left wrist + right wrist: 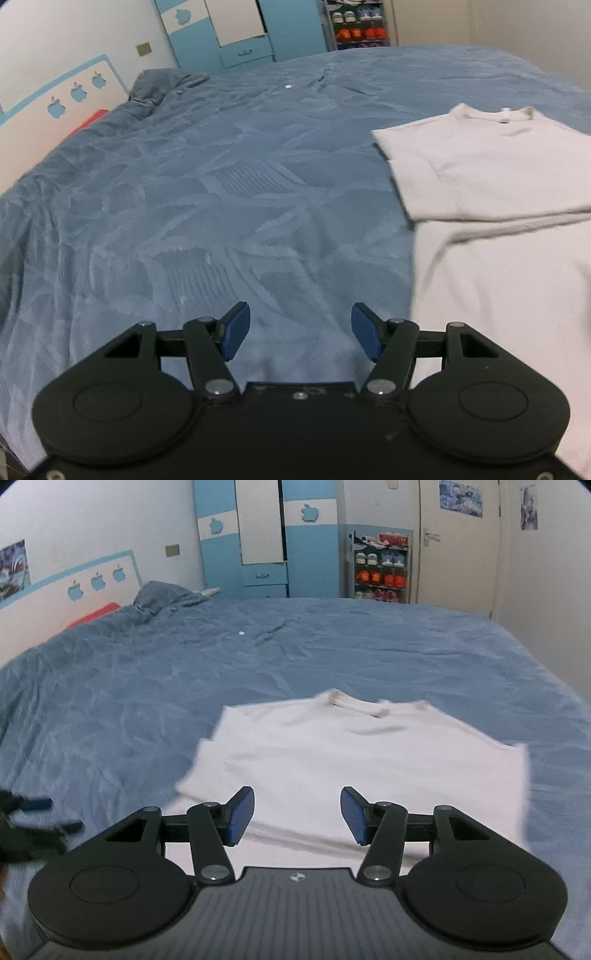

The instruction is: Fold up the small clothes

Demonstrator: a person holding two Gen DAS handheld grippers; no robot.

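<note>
A white T-shirt [354, 753] lies flat on the blue bedspread [155, 686], collar away from me, its left sleeve side folded inward over the body. My right gripper [297, 814] hovers open above the shirt's lower half, nothing between its blue pads. In the left wrist view the same T-shirt [495, 206] fills the right side. My left gripper [300, 330] is open over bare bedspread [207, 206], just left of the shirt's lower left edge. The left gripper's body [26, 830] shows blurred at the right wrist view's left edge.
A bunched blue pillow or blanket [162, 594] sits at the head of the bed beside a red item [94, 614]. Beyond the bed stand a blue-and-white wardrobe [266, 539], a shoe rack [380, 568] and a door [458, 546]. The bedspread stretches wide on the shirt's left.
</note>
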